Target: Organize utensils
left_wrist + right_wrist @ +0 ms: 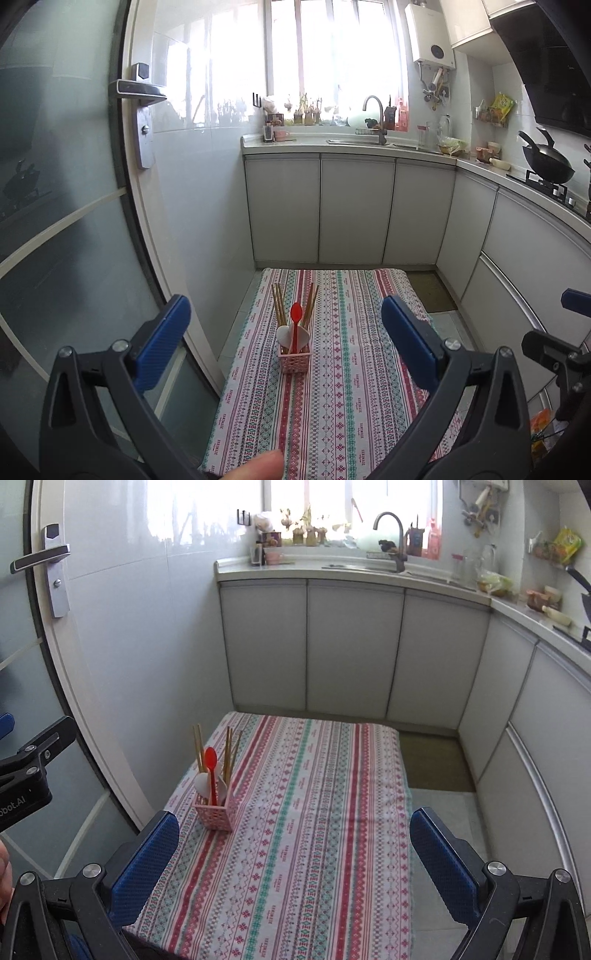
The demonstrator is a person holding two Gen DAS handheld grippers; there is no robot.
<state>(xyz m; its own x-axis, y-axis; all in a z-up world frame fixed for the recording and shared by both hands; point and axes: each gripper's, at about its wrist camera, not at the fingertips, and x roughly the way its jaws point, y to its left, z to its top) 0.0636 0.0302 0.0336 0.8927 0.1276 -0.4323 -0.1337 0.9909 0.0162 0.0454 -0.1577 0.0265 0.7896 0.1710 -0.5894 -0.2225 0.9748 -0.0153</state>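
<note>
A pink lattice utensil holder [294,362] stands on the striped tablecloth [343,387]. It holds a red spoon [296,314], a white spoon [286,334] and several wooden chopsticks [279,302]. My left gripper [286,332] is open and empty, held back above the table's near end. In the right wrist view the holder [215,814] is left of centre, with the red spoon [211,758] upright in it. My right gripper [293,843] is open and empty above the cloth [314,812], to the right of the holder.
A frosted glass door with a metal handle [138,94] is close on the left. White cabinets [354,210] and a counter with a sink tap [375,114] stand beyond the table. A wok [548,164] sits on the stove at right.
</note>
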